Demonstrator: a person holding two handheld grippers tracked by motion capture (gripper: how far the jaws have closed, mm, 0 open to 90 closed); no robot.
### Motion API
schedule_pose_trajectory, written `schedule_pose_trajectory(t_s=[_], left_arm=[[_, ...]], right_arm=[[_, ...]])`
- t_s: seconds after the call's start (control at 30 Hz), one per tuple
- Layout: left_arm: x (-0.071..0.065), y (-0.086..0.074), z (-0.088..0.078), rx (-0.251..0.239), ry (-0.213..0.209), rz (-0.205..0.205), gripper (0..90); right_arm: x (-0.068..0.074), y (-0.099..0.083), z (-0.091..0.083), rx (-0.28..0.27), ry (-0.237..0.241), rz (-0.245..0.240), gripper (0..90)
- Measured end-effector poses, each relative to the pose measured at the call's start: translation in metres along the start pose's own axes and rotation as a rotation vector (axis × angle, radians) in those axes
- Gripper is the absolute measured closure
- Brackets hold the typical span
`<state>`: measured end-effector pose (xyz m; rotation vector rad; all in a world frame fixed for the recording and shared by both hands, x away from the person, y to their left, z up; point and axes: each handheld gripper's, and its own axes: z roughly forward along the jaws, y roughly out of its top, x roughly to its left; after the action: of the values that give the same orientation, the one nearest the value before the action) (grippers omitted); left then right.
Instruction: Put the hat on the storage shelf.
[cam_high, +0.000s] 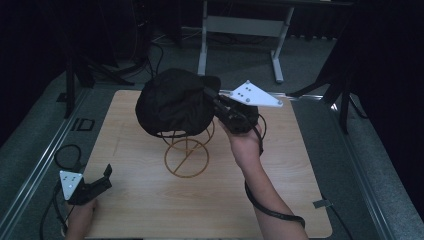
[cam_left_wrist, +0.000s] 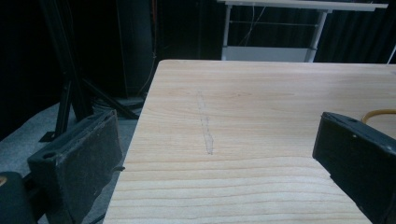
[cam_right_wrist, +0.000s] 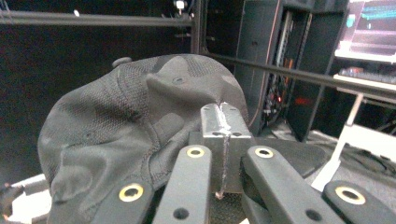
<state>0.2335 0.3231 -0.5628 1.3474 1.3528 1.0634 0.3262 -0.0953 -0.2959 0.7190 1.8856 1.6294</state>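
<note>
While my right gripper (cam_high: 212, 100) pinches the black cap (cam_high: 172, 102) at its edge, holding it over the wire stand (cam_high: 186, 157) mid-table, my left gripper (cam_high: 102, 180) rests spread at the near-left corner.

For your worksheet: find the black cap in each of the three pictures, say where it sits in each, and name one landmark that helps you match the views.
High view: black cap upper centre, over the gold wire stand.
Left gripper view: no cap here.
Right gripper view: cap left and centre, pinched by the shut right gripper.
Shared landmark: the right gripper gripping the cap.
</note>
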Motion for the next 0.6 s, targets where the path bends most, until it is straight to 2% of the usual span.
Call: schedule_pose_trajectory(t_s=[0.07,0.17,0.2,0.3,0.43,0.6], left_arm=[[0.000,0.000,0.000,0.000,0.000,0.000,1.7],[0.000,0.000,0.000,0.000,-0.001,0.000,1.7],[0.000,0.000,0.000,0.000,0.000,0.000,1.7],[0.000,0.000,0.000,0.000,0.000,0.001,1.7],[0.000,0.000,0.000,0.000,-0.001,0.000,1.7],[0.000,0.000,0.000,0.003,-0.002,0.003,1.7]], right_arm=[[-0.001,-0.004,0.002,0.010,0.001,0.003,90.0],[-0.007,-0.020,0.007,0.050,-0.005,0.025,90.0],[-0.007,-0.020,0.007,0.050,-0.005,0.025,90.0],[-0.013,-0.036,0.010,0.091,-0.016,0.024,90.0],[-0.020,-0.051,0.013,0.127,-0.016,0.046,90.0],[-0.019,-0.063,0.015,0.161,-0.010,0.040,90.0]])
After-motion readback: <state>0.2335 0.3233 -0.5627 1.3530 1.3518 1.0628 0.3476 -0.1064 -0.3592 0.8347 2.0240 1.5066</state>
